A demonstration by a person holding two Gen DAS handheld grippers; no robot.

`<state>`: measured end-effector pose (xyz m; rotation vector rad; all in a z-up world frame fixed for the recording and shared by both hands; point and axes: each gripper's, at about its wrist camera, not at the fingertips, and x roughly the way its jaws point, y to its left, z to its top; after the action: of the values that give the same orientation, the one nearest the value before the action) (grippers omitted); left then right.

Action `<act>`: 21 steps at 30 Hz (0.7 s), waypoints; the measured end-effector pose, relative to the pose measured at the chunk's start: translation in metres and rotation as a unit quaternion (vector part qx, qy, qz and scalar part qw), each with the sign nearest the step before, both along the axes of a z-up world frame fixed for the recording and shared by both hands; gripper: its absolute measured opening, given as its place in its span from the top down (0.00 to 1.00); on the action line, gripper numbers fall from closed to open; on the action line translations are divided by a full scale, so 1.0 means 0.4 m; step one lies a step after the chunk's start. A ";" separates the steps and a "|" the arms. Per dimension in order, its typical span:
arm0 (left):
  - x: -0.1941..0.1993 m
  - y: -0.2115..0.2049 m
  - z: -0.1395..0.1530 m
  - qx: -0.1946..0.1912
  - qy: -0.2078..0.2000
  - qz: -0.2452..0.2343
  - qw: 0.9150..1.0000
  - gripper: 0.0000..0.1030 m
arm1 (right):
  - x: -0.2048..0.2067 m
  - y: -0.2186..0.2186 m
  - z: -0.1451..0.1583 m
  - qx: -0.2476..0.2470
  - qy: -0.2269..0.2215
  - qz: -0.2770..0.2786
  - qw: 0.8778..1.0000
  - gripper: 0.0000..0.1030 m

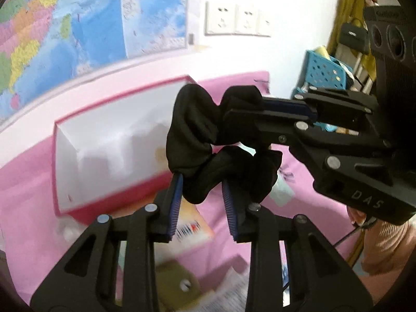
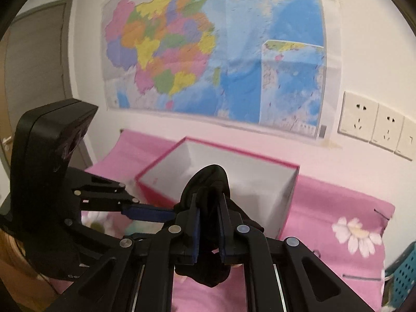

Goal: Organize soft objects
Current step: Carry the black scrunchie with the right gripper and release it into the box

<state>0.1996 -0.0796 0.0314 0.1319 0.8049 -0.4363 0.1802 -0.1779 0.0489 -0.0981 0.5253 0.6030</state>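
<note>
Right hand-held gripper (image 2: 209, 223) hiding black scrunchie (image 2: 208, 182)

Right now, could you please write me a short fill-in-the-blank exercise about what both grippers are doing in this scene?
1. Both the left gripper and the right gripper are shut on one ____ scrunchie.
2. The open box behind it has a ____ inside.
3. On the wall hangs a colourful ____.
4. The cloth under the box is ____.

Missing words: black; white; map; pink

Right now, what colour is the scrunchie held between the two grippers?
Plain black scrunchie, clearest in the left wrist view.
</note>
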 end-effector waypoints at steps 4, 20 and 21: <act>0.065 0.001 0.010 0.002 0.002 0.016 1.000 0.68 | 0.083 -0.003 -0.007 0.009 0.018 -0.013 1.000 0.90; 0.215 -0.031 -0.092 0.029 0.058 0.063 0.996 0.68 | 0.277 -0.017 -0.141 -0.007 0.113 -0.078 0.991 0.75; 0.210 -0.028 -0.092 0.032 0.056 0.064 0.996 0.67 | 0.274 -0.026 -0.140 -0.003 0.113 -0.083 0.990 0.74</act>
<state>0.2835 -0.0909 -0.0052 0.1145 0.9326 -0.2982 0.2897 -0.1881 -0.0070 0.0092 0.7475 0.4517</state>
